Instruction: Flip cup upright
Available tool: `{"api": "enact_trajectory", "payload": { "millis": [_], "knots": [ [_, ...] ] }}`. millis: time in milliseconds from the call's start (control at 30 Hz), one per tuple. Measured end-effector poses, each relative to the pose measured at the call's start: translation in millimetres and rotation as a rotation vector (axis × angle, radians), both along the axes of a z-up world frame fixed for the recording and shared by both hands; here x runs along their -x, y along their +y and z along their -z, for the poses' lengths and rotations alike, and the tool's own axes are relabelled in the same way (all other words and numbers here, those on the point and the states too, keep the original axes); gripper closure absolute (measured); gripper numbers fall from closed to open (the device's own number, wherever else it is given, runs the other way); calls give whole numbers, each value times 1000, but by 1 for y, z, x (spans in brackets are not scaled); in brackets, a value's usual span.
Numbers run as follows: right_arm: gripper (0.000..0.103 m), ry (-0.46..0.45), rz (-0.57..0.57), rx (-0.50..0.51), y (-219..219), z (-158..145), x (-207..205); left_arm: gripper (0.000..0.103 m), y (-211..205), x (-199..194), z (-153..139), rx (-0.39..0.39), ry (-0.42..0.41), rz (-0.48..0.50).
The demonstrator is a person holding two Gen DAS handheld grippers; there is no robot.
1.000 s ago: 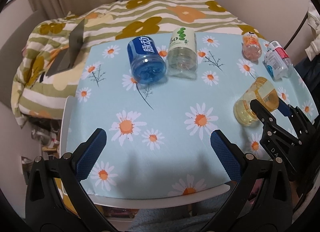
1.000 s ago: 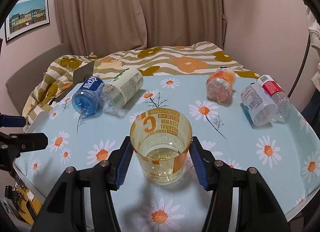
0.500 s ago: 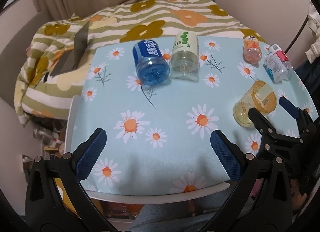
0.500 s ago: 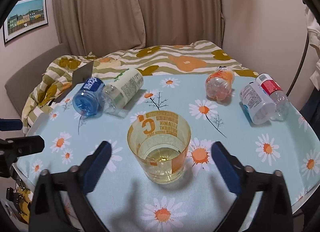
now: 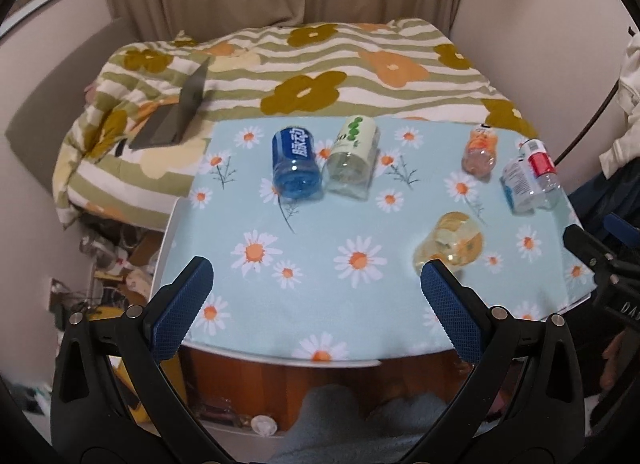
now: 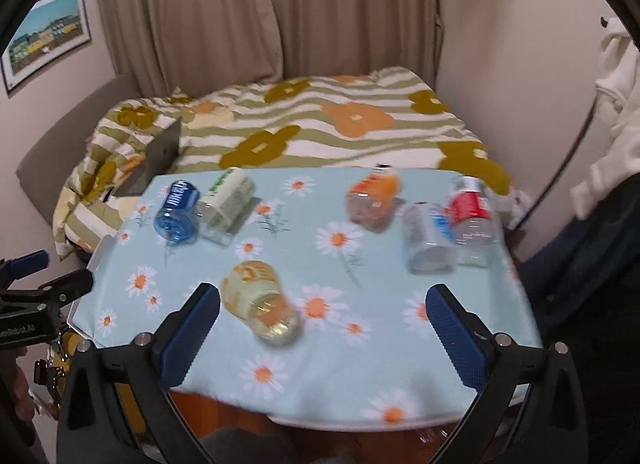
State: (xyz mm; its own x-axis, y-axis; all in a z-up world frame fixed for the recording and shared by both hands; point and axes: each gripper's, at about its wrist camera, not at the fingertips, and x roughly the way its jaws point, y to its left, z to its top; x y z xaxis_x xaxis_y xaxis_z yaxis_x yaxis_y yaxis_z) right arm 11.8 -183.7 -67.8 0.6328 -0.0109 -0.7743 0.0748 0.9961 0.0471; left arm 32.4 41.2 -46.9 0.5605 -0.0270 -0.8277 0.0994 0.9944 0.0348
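Note:
A clear yellow cup with orange print stands upright on the daisy tablecloth, mouth up. It also shows in the left wrist view, blurred. My right gripper is open and empty, pulled back over the table's near edge, with the cup ahead and left of centre. My left gripper is open and empty above the near edge, left of the cup. Each gripper shows at the edge of the other's view.
Several bottles lie on their sides at the back: blue, green-and-white, orange, and two clear ones at the right. A flowered blanket with a grey laptop lies behind the table.
My right gripper opened, let go of the upright cup and drew back and up. My left gripper also pulled back and up from the table.

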Motion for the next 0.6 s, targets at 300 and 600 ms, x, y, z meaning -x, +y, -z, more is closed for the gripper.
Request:
{"api": "enact_trajectory", "payload": {
  "millis": [300,600],
  "knots": [
    [0,42,-9,-14,-41,-12,14,0,-37,21,-16,17,-16,-29],
    [0,40,4,12,-53,-13,26,0,-63,33,-21,2,-22,5]
  ]
}}
